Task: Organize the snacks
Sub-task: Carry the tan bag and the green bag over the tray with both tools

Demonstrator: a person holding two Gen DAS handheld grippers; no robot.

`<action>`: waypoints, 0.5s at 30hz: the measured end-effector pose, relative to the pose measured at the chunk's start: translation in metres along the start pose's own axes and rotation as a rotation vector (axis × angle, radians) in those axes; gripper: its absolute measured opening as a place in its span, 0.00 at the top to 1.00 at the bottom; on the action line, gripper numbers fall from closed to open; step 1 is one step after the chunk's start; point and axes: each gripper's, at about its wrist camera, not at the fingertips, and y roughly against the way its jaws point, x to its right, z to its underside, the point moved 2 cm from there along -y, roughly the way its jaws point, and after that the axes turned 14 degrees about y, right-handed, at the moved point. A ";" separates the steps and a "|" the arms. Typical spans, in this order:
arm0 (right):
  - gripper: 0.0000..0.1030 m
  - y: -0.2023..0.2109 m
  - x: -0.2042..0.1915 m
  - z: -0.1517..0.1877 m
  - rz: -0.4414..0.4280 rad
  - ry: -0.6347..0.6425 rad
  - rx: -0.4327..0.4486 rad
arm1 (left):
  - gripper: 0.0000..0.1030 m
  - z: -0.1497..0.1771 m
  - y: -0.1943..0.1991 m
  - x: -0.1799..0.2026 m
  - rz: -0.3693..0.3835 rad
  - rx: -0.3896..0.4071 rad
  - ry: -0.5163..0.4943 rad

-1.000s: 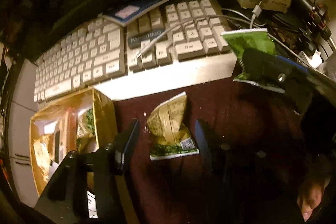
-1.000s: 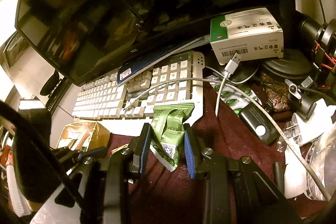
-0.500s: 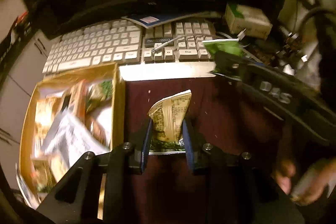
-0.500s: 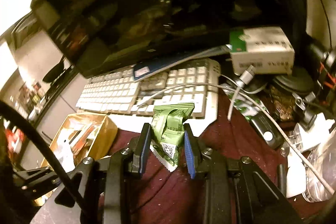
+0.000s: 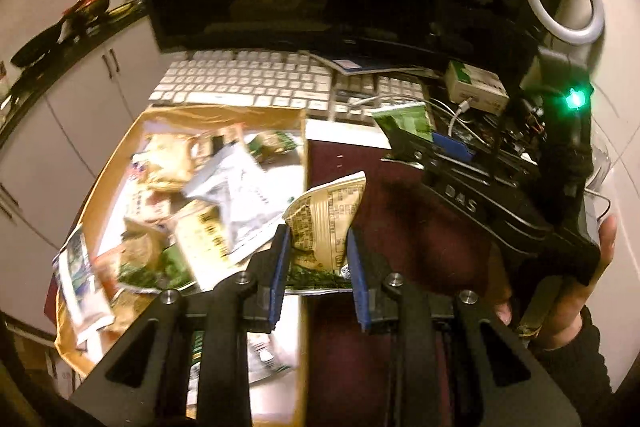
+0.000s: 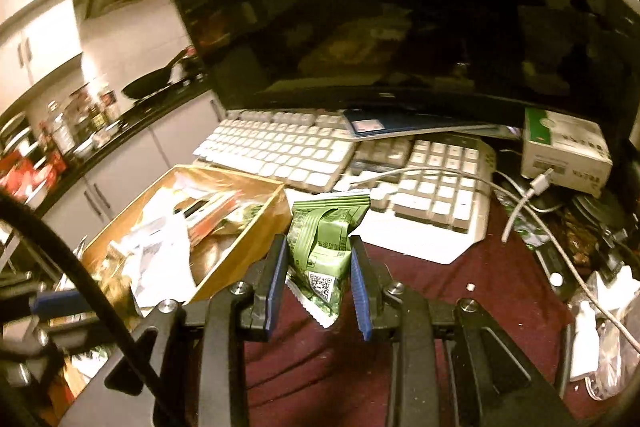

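At the left of the bench (image 5: 420,239), with its dark red cover, sits the gold cardboard box (image 5: 120,163), heaped with snack packets (image 5: 224,187); a second ago only a corner of it showed in the left wrist view, and now nearly the whole box is in sight. Just right of its right wall, the left hand-held gripper (image 5: 316,259) pinches the tan snack packet (image 5: 324,223), blue pads pressed against both sides. A second ago that packet lay flat on the cover between spread fingers; now it stands lifted clear of the cover, its upper corner tilted right, close beside the box rim. Farther right, the right hand-held gripper (image 6: 318,267) is clamped on the green snack packet (image 6: 326,243), as it was a second ago, though the packet has travelled left and now hangs just beside the box's far right corner. In the left wrist view the same green packet (image 5: 404,121) shows at the far right, in front of the white keyboard (image 5: 256,83). Behind the keyboard the dark monitor (image 6: 380,7) has come into fuller view. At the far right stand a green-and-white carton (image 6: 564,151) and a white cable (image 6: 532,195), while a ring light (image 5: 564,3) now appears above
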 end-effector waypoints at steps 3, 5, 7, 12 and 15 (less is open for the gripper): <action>0.71 0.002 -0.008 0.000 -0.056 0.013 0.005 | 0.71 -0.004 0.012 -0.021 -0.020 0.023 0.039; 0.71 0.004 -0.013 0.000 -0.093 0.012 0.011 | 0.71 -0.005 0.018 -0.035 -0.034 0.034 0.059; 0.71 0.007 -0.019 -0.004 -0.162 0.016 0.005 | 0.71 -0.007 0.024 -0.054 -0.062 0.039 0.087; 0.71 0.021 -0.062 -0.013 -0.291 0.037 -0.002 | 0.71 -0.005 0.028 -0.097 -0.119 0.033 0.159; 0.71 0.009 -0.107 -0.012 -0.306 0.096 -0.049 | 0.71 0.002 0.026 -0.115 -0.136 0.019 0.192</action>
